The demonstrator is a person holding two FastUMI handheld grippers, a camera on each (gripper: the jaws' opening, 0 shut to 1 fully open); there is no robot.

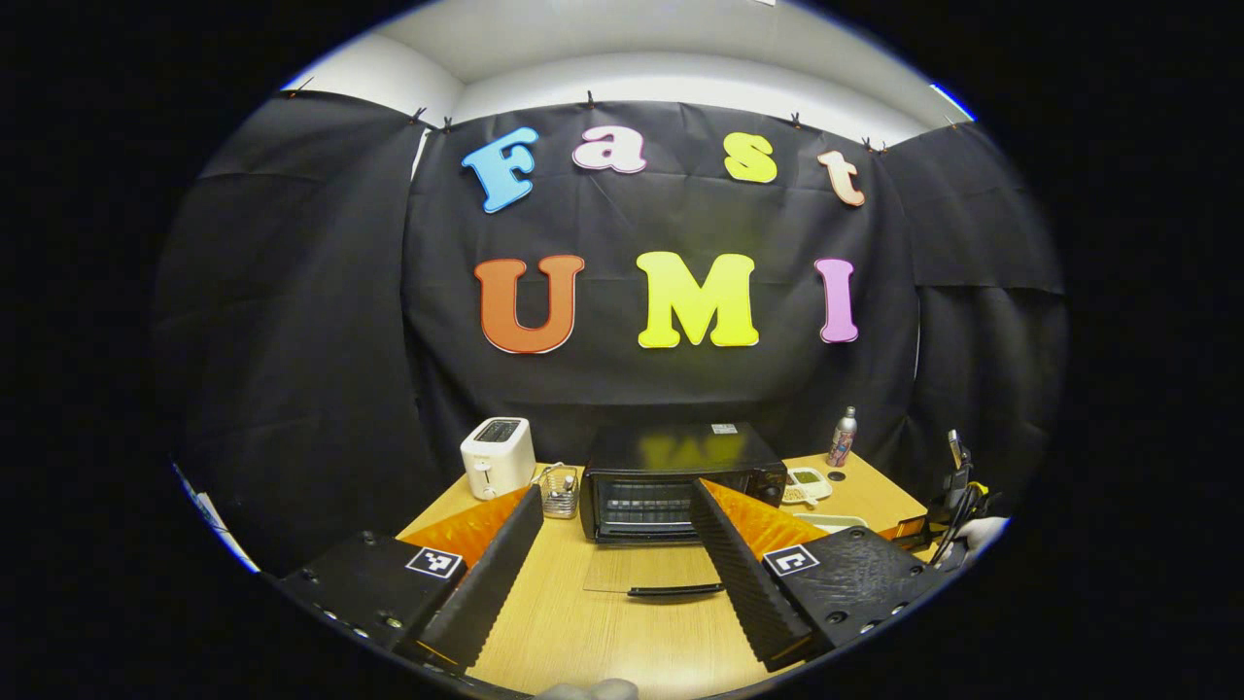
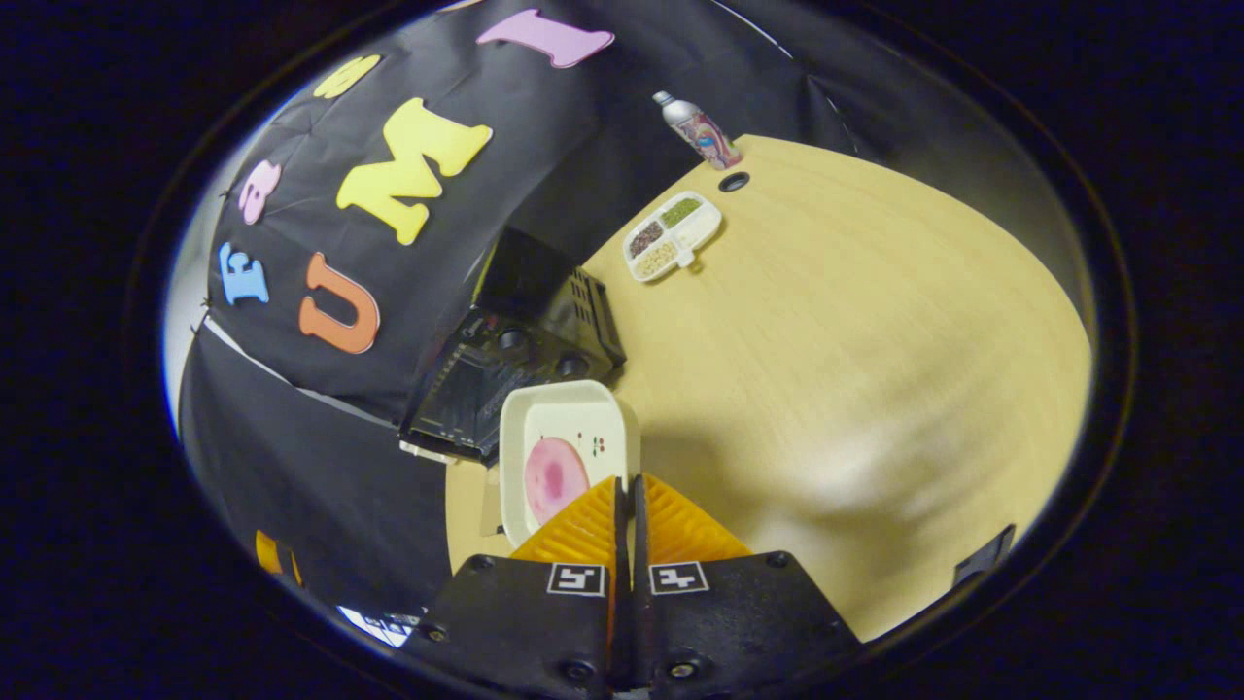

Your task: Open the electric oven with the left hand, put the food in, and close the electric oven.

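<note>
Left hand-held gripper [image 1: 614, 525]: its two fingers are spread wide, nothing between them; it is above the desk [image 1: 622, 632] and faces the electric oven.
Right hand-held gripper [image 2: 627, 491]: its fingers are pressed together on the near rim of the white tray [image 2: 544, 413], so it pinches the tray.
Food [image 2: 554, 478]: a round pink piece lying in the white tray, close to the fingers of the right hand-held gripper.
Electric oven [image 1: 680, 472]: black, at the back of the desk before the black cloth wall; its glass door [image 1: 651, 574] is open and lies flat toward the front, the dark handle at its front edge.
White tray and oven: in the right gripper view the tray is just beside the oven's front.
Toaster [image 1: 497, 455]: white, left of the oven.
Wire basket [image 1: 559, 491]: between toaster and oven.
Bottle [image 1: 842, 437]: upright, right of the oven at the back.
Divided dish [image 2: 673, 236]: near the bottle, with grains in its compartments.
</note>
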